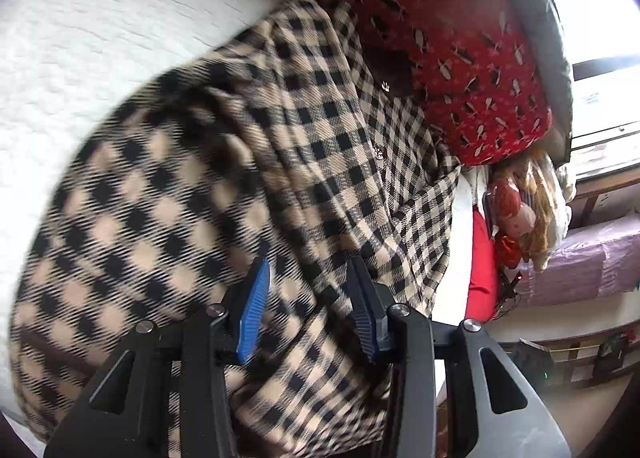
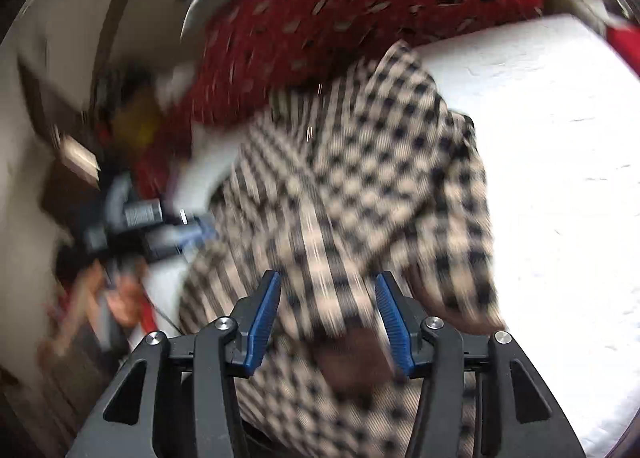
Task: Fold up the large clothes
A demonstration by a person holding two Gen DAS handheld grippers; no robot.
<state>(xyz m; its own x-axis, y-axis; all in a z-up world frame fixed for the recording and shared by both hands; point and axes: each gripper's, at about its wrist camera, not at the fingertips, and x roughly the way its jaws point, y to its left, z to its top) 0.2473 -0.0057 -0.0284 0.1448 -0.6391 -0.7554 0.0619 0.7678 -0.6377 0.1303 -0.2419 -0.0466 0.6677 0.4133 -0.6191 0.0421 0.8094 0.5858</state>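
- White bedcover (image 1: 80,58): a textured white surface that fills the left part of the left wrist view and the right part of the right wrist view. It carries everything below.
- Red patterned quilt (image 1: 440,38): bunched along the far side of the bedcover, red with small pale and dark leaf-like marks. Its near edge touches the far end of the garment.
- Checked garment (image 1: 248,162): a large beige-and-black check piece lying spread and creased on the white bedcover, with small buttons visible near its far end. In the right wrist view part of it is folded over itself, and a dark brown patch (possibly a lining; blur prevents a firm reading) shows near the fingers.
- Clutter beside the bed (image 1: 524,214): a heap of soft items and a lilac-covered surface at the bed's edge, near a bright window.
- Left gripper (image 1: 310,278): jaws released, blue pads apart. The check cloth lies under and between the pads, but neither pad presses on it.
- Right gripper (image 2: 328,292): jaws released and set wide, pads clear of the cloth beneath them. The view is heavily motion-blurred.
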